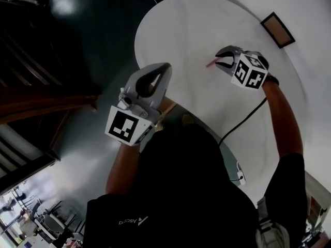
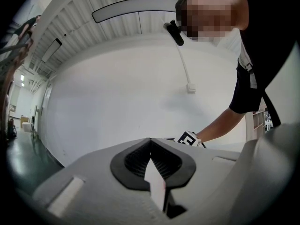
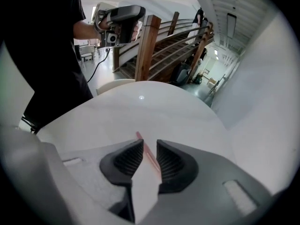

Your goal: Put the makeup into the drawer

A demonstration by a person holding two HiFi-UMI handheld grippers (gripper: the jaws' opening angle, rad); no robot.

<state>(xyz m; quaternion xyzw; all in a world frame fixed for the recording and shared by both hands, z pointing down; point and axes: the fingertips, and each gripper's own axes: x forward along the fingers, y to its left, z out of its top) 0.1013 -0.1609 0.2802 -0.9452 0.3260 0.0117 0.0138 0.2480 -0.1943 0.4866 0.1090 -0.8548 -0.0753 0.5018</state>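
Makeup stick [image 3: 150, 157] lying between parted jaws of right gripper [image 3: 149, 143]
Left gripper [image 2: 150, 140] is idling clenched (empty); a skewed squeeze is risking flicking it away.

The makeup [image 3: 149, 156] is a thin pink stick, long and straight like a pencil. It lies in the gap between the two jaws of the right gripper [image 3: 149, 143]. The jaws stand apart, and the stick runs close along one of them. Its far end pokes out past the jaw tips, over the white round table [image 3: 154, 111]. From the head view, only that pink end [image 1: 210, 64] shows. It points away from the gripper [image 1: 221, 61], low over the table [image 1: 181, 35].
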